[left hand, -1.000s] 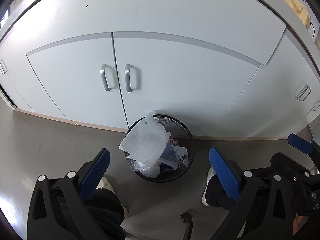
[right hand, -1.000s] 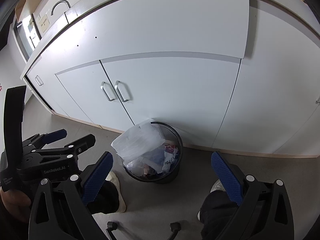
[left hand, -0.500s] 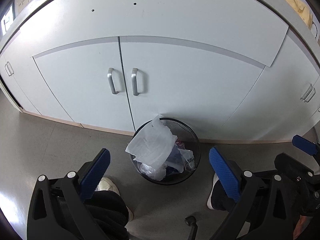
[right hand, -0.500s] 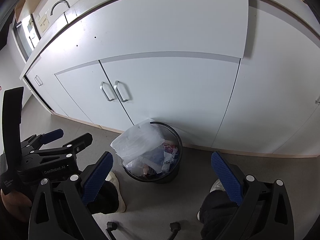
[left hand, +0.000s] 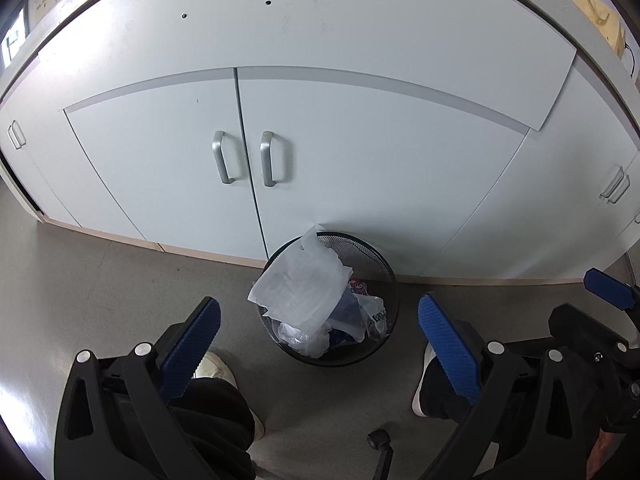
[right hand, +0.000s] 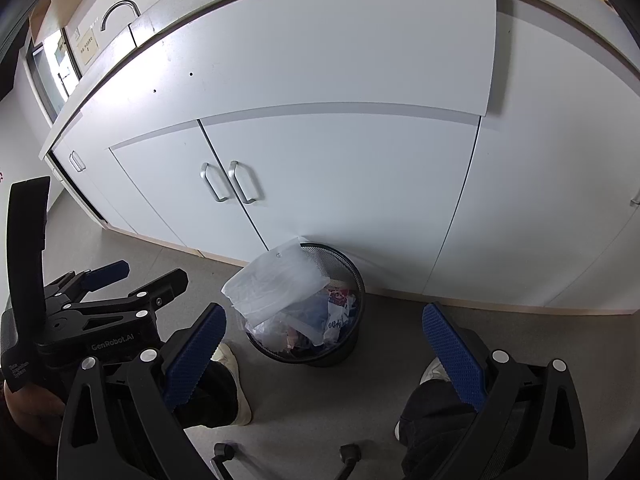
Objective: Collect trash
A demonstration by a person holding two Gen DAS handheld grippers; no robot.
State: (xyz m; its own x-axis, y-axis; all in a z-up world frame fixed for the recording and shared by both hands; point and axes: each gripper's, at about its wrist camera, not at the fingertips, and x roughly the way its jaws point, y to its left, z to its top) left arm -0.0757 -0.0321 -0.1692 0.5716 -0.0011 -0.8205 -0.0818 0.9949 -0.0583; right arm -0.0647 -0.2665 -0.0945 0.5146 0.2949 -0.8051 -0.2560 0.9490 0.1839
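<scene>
Left gripper [left hand: 320,340]: blue-padded fingers spread wide, nothing between them, hanging above the floor with the bin framed right in the gap. It also shows at the left edge of the right wrist view, jaws apart there too.
Right gripper [right hand: 324,344]: same deal, fingers wide apart and empty, looking down at the bin from a bit further right.
Trash bin [left hand: 386,276]: black wire-mesh wastebasket standing upright on the grey floor [left hand: 100,280], right up against the base of the white cabinets, just right of the seam between the two doors.
Trash: the bin is pretty stuffed. A big clear plastic bag [left hand: 304,284] sticks up and flops over the left side of the rim, with crumpled wrappers and printed packaging [right hand: 338,312] piled under and beside it.
Cabinet doors [left hand: 168,160]: both closed, two metal handles [left hand: 267,158] side by side in the middle.
Person: dark trouser legs and light shoes [right hand: 232,364] planted on either side of the bin, near it but not touching.
Bottom edge: a couple of black chair castors [right hand: 224,450] poke in.
</scene>
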